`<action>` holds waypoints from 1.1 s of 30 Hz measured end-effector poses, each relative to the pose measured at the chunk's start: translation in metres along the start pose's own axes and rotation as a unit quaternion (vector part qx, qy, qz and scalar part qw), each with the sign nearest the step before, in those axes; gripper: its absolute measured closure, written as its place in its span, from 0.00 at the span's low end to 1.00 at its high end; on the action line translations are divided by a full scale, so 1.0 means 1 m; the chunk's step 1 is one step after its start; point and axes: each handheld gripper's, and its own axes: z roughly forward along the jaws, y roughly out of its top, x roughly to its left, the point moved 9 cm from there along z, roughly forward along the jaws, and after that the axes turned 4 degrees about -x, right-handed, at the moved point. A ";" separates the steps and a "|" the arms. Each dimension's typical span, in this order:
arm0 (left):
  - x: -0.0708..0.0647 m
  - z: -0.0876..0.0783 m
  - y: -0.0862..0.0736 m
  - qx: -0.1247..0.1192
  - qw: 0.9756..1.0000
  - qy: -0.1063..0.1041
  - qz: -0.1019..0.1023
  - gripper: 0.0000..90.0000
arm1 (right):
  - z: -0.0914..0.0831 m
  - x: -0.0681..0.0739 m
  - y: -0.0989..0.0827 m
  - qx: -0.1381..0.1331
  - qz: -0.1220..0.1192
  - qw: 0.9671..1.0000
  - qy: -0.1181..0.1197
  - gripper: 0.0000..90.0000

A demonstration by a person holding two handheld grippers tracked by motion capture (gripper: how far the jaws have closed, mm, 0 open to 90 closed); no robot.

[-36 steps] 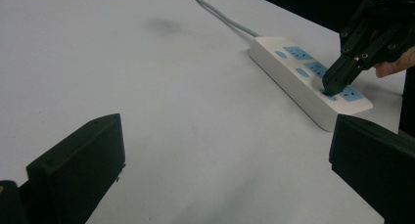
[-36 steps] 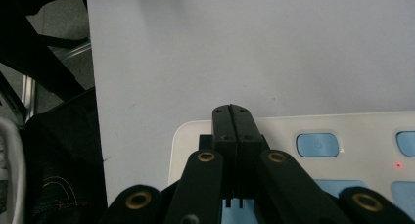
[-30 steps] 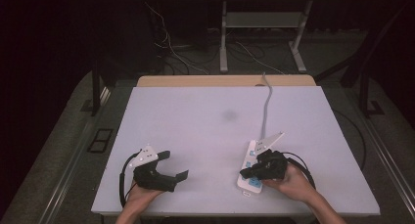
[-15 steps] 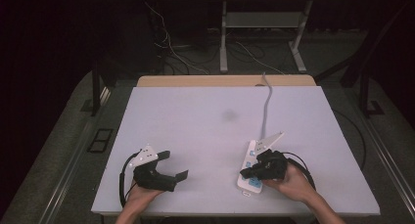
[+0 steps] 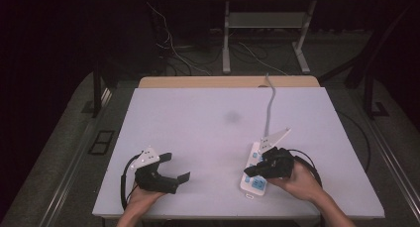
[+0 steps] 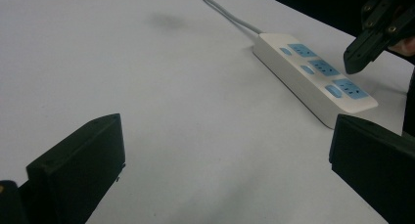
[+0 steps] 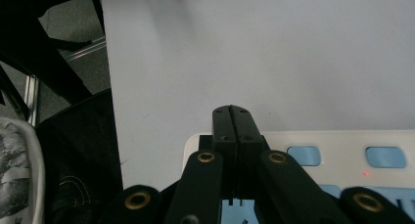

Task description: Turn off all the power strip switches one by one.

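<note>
A white power strip point(image 5: 255, 173) with blue sockets lies on the desk point(image 5: 208, 133) near the front right, its grey cord point(image 5: 270, 105) running away toward the far edge. The right tongs point(image 5: 251, 170) are pressed together with nothing between them, their tip poised over the near end of the strip among the sockets; whether it touches the plastic I cannot tell. In the right gripper view the two black jaws meet flat against each other above the strip's white top, with a small red light glowing on the strip.

The left tongs point(image 5: 176, 167) rest at the front left of the desk, well apart from the strip, spread wide and holding nothing. In the left gripper view the strip point(image 6: 313, 75) lies ahead between the spread jaws, with the right tongs point(image 6: 353, 62) hanging over it.
</note>
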 end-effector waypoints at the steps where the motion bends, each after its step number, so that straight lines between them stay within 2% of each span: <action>1: 0.000 0.000 0.000 0.000 1.000 0.000 0.001 0.00 | -0.002 0.000 0.002 0.000 0.000 1.000 0.000 1.00; 3: 0.001 0.000 0.000 -0.001 1.000 0.001 0.000 0.00 | -0.007 -0.001 0.008 -0.003 -0.004 1.000 -0.003 1.00; 15: 0.001 0.000 0.000 0.001 1.000 0.001 0.002 0.00 | -0.017 -0.008 0.019 -0.002 -0.009 1.000 -0.013 1.00; 24: 0.001 0.000 0.000 0.002 1.000 0.001 0.002 0.00 | -0.018 -0.021 0.017 0.004 0.001 1.000 -0.020 1.00; 33: 0.001 0.000 0.000 0.002 1.000 0.001 0.002 0.00 | -0.016 -0.026 0.016 0.006 0.007 1.000 -0.019 1.00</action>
